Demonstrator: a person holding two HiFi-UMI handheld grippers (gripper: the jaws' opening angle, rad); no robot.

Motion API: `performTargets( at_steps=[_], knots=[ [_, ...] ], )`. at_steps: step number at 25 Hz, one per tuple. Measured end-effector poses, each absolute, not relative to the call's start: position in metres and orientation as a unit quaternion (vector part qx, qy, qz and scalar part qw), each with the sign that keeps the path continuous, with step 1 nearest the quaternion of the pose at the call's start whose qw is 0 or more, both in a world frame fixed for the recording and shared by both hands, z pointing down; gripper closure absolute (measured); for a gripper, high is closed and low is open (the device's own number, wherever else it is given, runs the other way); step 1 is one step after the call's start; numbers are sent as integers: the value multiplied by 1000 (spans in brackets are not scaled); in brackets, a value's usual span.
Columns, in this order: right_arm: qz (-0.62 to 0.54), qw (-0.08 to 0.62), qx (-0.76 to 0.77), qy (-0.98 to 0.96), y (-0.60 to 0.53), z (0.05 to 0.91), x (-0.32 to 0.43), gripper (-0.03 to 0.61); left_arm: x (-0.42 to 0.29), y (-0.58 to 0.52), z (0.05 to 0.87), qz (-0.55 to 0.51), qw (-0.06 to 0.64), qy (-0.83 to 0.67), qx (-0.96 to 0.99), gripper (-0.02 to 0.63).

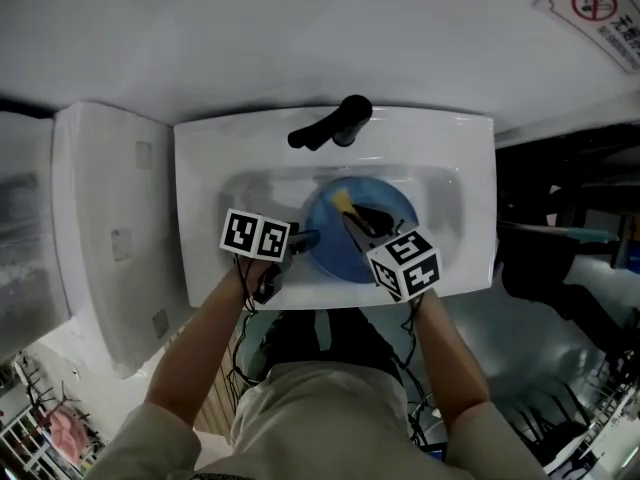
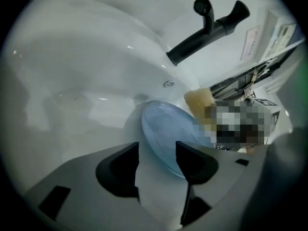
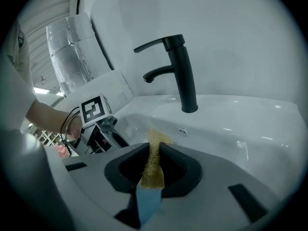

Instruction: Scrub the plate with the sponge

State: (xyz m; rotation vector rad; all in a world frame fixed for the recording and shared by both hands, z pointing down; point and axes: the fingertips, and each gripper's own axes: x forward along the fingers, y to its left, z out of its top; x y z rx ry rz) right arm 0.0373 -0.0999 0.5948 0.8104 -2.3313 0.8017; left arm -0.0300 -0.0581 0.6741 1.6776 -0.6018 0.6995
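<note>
A blue plate [image 1: 345, 243] leans in the basin of a white sink [image 1: 200, 218]. My left gripper [image 1: 305, 238] reaches in from the left, at the plate's left rim. In the left gripper view its jaws [image 2: 158, 150] stand open, with the near rim of the plate [image 2: 166, 129] in the gap and nothing pressed. My right gripper [image 1: 358, 218] is over the plate and shut on a yellow sponge [image 1: 345, 203]. The right gripper view shows the sponge [image 3: 153, 165], yellow on a blue layer, squeezed thin between the jaws [image 3: 154, 150], and the left gripper [image 3: 98, 124] beyond.
A black faucet [image 1: 335, 126] stands at the sink's back rim, its spout over the basin. A white boxy fixture [image 1: 110, 228] sits left of the sink. Dark clutter [image 1: 570, 268] fills the space to the right. A wall rises behind the sink.
</note>
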Motion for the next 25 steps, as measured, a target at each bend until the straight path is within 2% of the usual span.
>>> performTargets(
  at_steps=[5,8,17,25],
  knots=[
    [297,294,286,-862,-96,614,31,506,-23,-48,694,299,612,-229,696,406],
    [293,317,270,-861,-92,626,27,505,-18,-44,701,296,625,-218,689,485],
    [288,404,174,-851,-64,664,-2,505,-21,-47,706,270,650,-239,669,522],
    [262,458,140,-838,-69,702,-14,505,-30,-56,704,292,615,-258,685,532]
  ],
)
